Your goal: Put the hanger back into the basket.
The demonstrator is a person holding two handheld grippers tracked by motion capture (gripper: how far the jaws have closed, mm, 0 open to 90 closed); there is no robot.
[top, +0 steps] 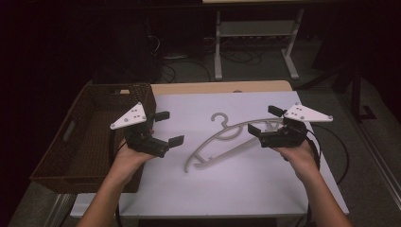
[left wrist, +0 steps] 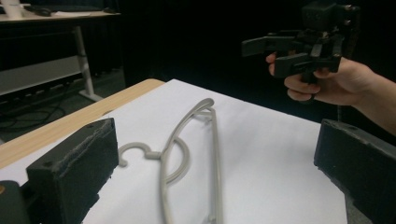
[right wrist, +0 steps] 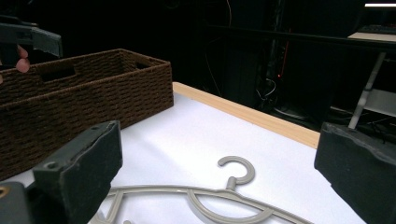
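Observation:
A grey plastic hanger (top: 222,142) lies flat on the white tabletop (top: 227,189), hook toward the far side. My left gripper (top: 169,127) hovers to its left, open, nothing between the jaws. My right gripper (top: 265,120) hovers over the hanger's right end, also open and holding nothing. In the left gripper view the hanger (left wrist: 187,154) lies ahead between my open jaws, and the right gripper (left wrist: 268,55) is held up beyond it. In the right gripper view the hanger's hook (right wrist: 238,170) lies just ahead on the table.
A dark woven basket (top: 71,142) stands at the table's left edge, close beside the left hand; it also shows in the right gripper view (right wrist: 93,98). A wooden strip (top: 217,87) edges the far side. A white desk frame (top: 255,42) stands on the floor beyond.

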